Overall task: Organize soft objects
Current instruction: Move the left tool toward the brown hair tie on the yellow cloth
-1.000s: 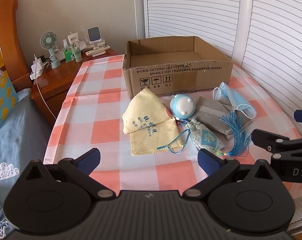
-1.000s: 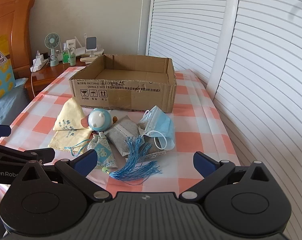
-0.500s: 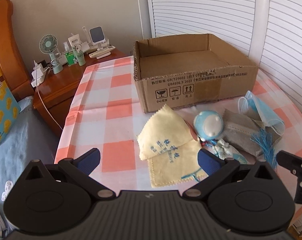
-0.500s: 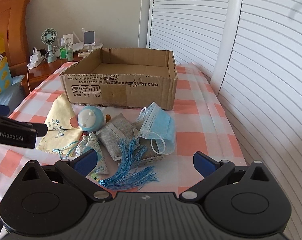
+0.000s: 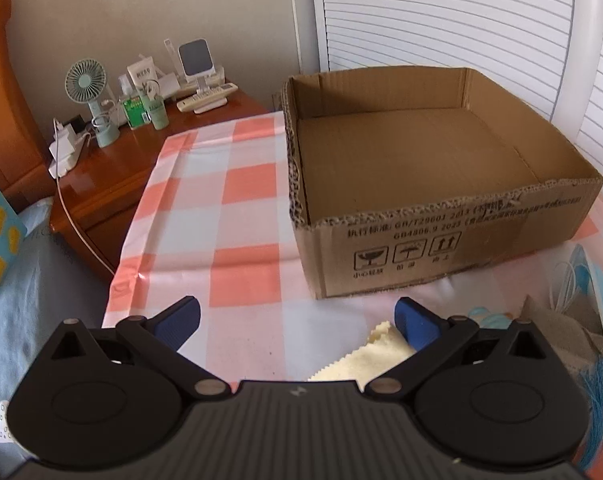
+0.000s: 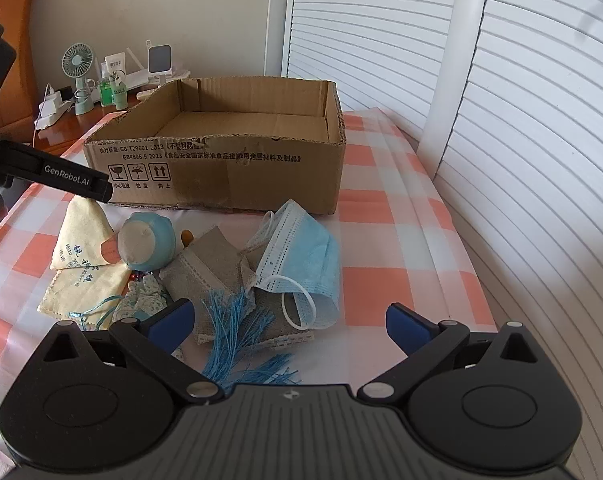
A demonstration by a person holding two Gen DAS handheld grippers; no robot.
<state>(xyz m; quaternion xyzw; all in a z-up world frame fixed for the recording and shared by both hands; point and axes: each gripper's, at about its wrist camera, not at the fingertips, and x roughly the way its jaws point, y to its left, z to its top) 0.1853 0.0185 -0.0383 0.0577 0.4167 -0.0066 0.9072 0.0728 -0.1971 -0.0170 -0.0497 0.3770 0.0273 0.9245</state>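
Observation:
An open empty cardboard box [image 6: 257, 168] stands on the checked tablecloth, also in the left wrist view [image 5: 461, 216]. In front of it lie yellow cloths [image 6: 81, 248], a round blue plush toy [image 6: 149, 242], grey pouches [image 6: 205, 268], a blue face mask [image 6: 305, 252], a small patterned sachet [image 6: 143, 300] and a blue tassel [image 6: 237, 336]. My left gripper [image 5: 297, 320] is open and empty, low over the yellow cloth [image 5: 365, 354] near the box's front left corner. My right gripper [image 6: 287, 320] is open and empty, just short of the tassel and mask.
A wooden nightstand [image 5: 113, 168] at the back left carries a small fan [image 5: 87, 100], bottles and a charger. White louvred doors [image 6: 501, 120] run along the right. A bed with a blue cover [image 5: 29, 280] lies left of the table.
My left gripper has moved forward and down toward the yellow cloth and box; the soft things slid to its lower right. My right gripper has moved closer to the pile.

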